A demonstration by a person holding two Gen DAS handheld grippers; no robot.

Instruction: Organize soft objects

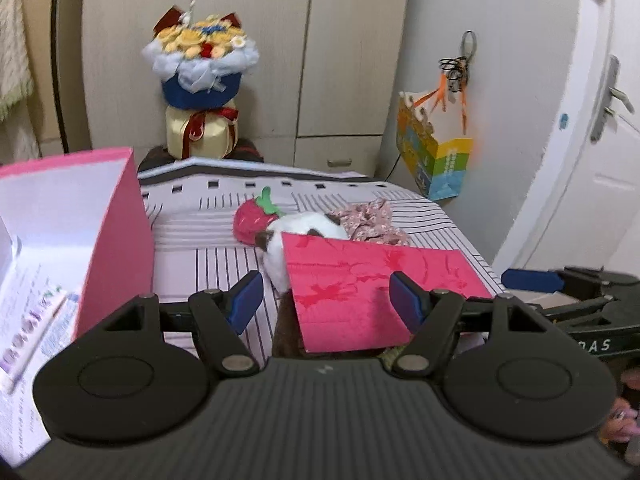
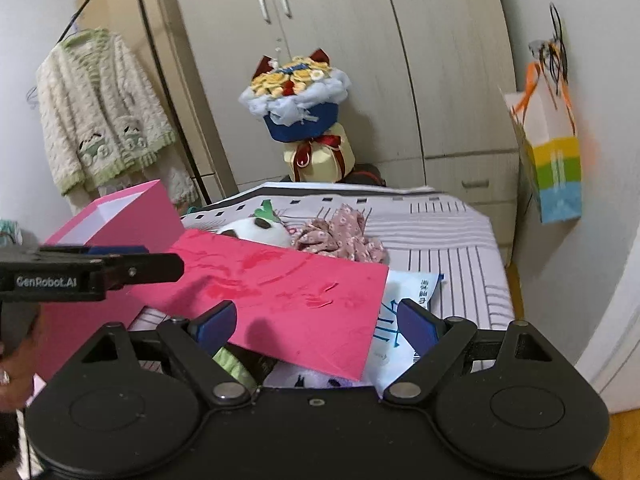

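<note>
Pointing down toward the bed, the left gripper [image 1: 326, 298] has its blue-padded fingers [image 1: 245, 300] spread wide; the near corner of a flat pink card lid [image 1: 360, 292] lies between them, but neither pad presses on it. The right gripper [image 2: 316, 326] likewise stands wide apart over the same pink lid [image 2: 280, 296], gripping nothing. In the right wrist view, the left gripper's side arm reads "GenRobot.AI"; in the left wrist view, the right gripper's arm shows the partial letters "AS".

Under the lid's near edge, a green soft item [image 2: 232, 362] and a white plush piece [image 2: 316, 380] show partly. Just beside the lid on its right lies a white plastic packet with blue printing [image 2: 404, 320]; its text is too small to read. To the left stands an open pink cardboard box [image 1: 116, 236] with a white interior, holding a printed leaflet [image 1: 28, 320] whose writing is blurred.

Beyond the lid, on the striped bedcover [image 1: 208, 240], rest a red strawberry plush with green leaves [image 1: 256, 218], a white and brown plush toy [image 1: 308, 228] and a pink floral fabric piece [image 1: 372, 220], all touching.

Farther back, a blue-wrapped bouquet [image 1: 200, 64] stands against beige wardrobe doors [image 1: 352, 48], and a rainbow-striped paper bag [image 1: 436, 156] hangs on the wall.
</note>
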